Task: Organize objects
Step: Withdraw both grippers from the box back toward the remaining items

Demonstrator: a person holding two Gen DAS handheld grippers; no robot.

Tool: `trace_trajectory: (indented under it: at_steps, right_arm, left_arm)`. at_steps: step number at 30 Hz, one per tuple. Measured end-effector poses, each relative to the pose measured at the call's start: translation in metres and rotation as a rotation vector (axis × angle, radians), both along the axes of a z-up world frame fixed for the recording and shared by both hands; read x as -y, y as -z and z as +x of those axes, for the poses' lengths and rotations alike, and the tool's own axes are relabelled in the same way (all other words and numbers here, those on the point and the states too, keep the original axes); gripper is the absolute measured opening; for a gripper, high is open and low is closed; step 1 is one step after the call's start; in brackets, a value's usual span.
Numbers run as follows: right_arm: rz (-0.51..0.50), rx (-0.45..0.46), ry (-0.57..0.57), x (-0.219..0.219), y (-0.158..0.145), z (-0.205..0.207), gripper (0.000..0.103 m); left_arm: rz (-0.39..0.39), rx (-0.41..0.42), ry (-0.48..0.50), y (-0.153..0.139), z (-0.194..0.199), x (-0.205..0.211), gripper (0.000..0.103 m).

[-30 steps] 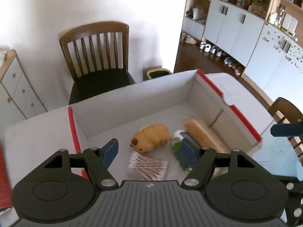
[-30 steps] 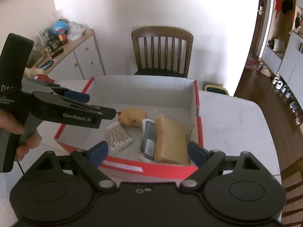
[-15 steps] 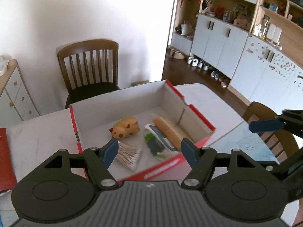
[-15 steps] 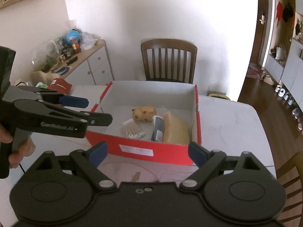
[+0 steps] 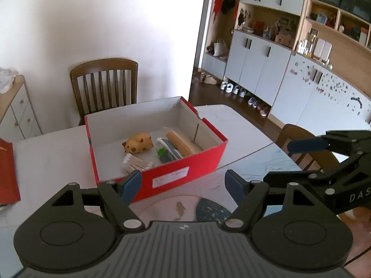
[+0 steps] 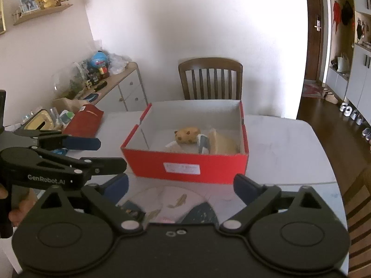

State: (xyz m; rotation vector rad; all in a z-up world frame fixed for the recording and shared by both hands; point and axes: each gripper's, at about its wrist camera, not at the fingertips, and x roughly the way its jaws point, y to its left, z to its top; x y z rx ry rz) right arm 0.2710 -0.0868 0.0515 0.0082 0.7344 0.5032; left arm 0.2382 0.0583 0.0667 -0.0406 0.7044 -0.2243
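A red shoebox stands on the white table. Inside lie a spotted yellow toy, a bundle of cotton swabs, a dark packet and a tan loaf-like block. My left gripper is open and empty, held back from the box's near wall. My right gripper is open and empty, also short of the box. Each gripper shows in the other's view.
A wooden chair stands behind the table. A red lid or folder lies at the table's left. A cluttered sideboard is at far left. A patterned mat lies under the grippers. Another chair is at right.
Both grippers have drawn back and risen from over the box toward the near side of the table. The box now appears smaller and farther. Both stay open.
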Motion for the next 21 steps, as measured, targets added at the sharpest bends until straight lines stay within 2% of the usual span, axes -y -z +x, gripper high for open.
trace_trajectory:
  at_steps: [8,18,21]
  right_arm:
    - [-0.002,0.011,0.007,0.014,0.013,-0.038,0.101]
    - [-0.060,-0.001,0.040,0.030,0.049,-0.075,0.101]
    - [-0.081,-0.009,0.045,0.032,0.060,-0.083,0.101]
  left_arm:
    - [-0.002,0.011,-0.013,0.010,-0.046,0.012,0.079]
    - [-0.005,-0.023,-0.039,0.047,-0.092,0.016,0.079]
    - [-0.036,-0.048,-0.070,0.061,-0.100,0.012,0.090]
